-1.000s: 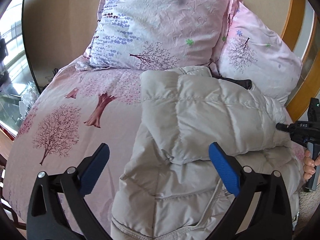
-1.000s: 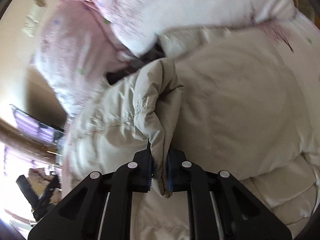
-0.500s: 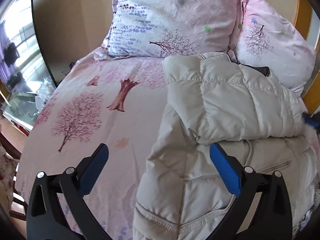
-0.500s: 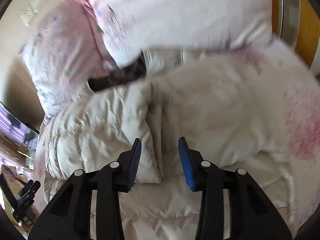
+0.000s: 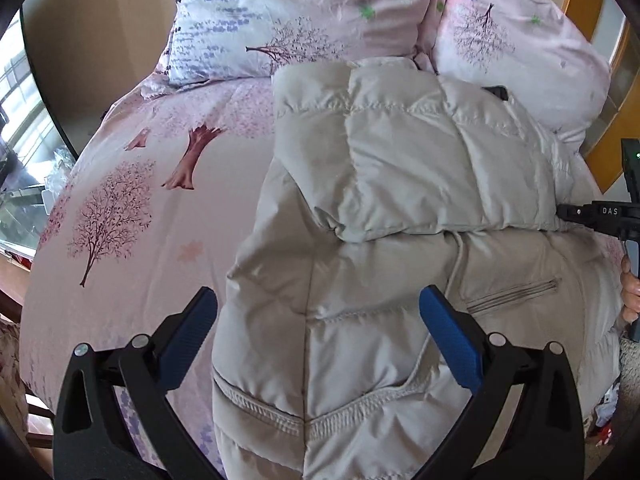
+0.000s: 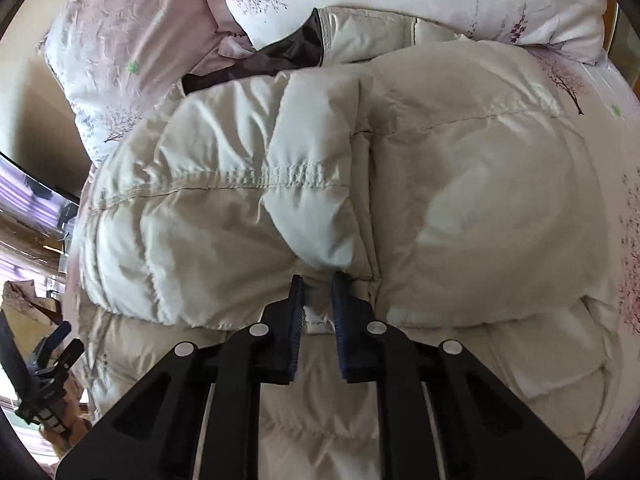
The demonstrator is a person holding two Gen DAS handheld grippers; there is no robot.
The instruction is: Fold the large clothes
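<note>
The bed carries a cream puffer jacket, sleeve folded across its body to slim it — pillows crowd the collar end. Left gripper hangs spread wide over the hem, empty; right gripper fingers are closing near the sleeve cuff — nothing clearly pinched.

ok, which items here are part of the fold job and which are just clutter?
In the job:
- puffer jacket
- left tongs, open over its hem
- right tongs, closing by the folded-in sleeve

Lying about:
- two pillows
- tree-print bedspread
</note>
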